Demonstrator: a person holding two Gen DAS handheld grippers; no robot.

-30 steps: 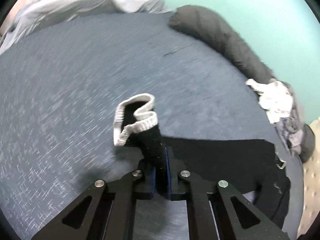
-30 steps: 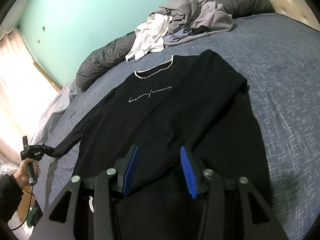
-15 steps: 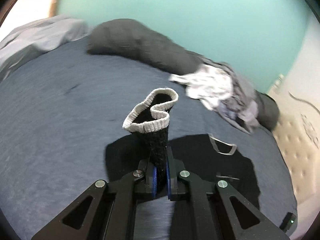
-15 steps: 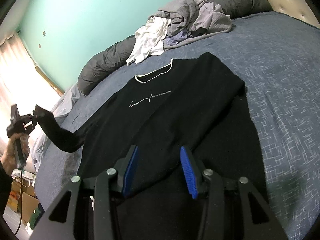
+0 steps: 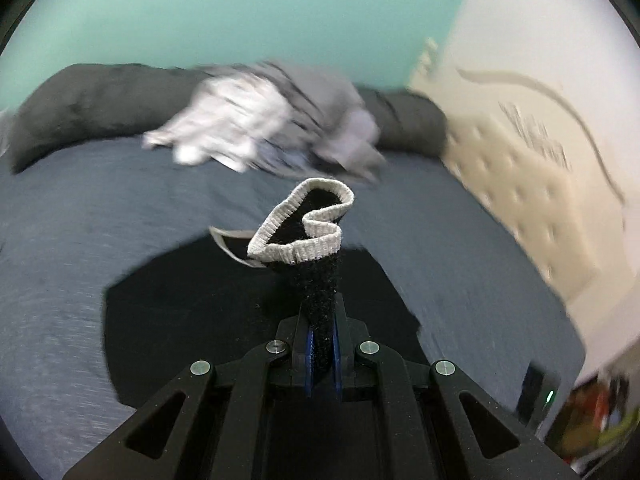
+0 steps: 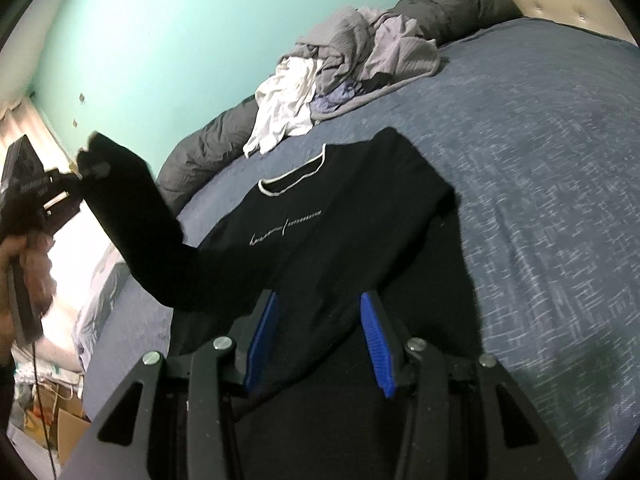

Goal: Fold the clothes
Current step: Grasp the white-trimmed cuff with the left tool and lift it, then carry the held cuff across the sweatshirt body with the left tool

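Sweater (image 6: 328, 240): flat on the bed (image 6: 552, 168), at the middle of the right wrist view, neckline toward 12 o'clock.
Sleeve (image 6: 152, 248): lifted off the bed at 9 o'clock from the sweater's body, rising to 10 o'clock.
Cuff (image 5: 304, 228): on the sleeve's end, sticking out in front of the left gripper (image 5: 320, 344).
Right gripper (image 6: 320, 344): above the sweater's hem, at 6 o'clock.
Heap of clothes (image 6: 344, 68): on the bed beyond the neckline, at 12 o'clock.
Rolled duvet (image 6: 208, 148): behind the heap, along the bed's far edge against the wall.
Headboard (image 5: 520, 184): at 2 o'clock in the left wrist view, beside the bed.
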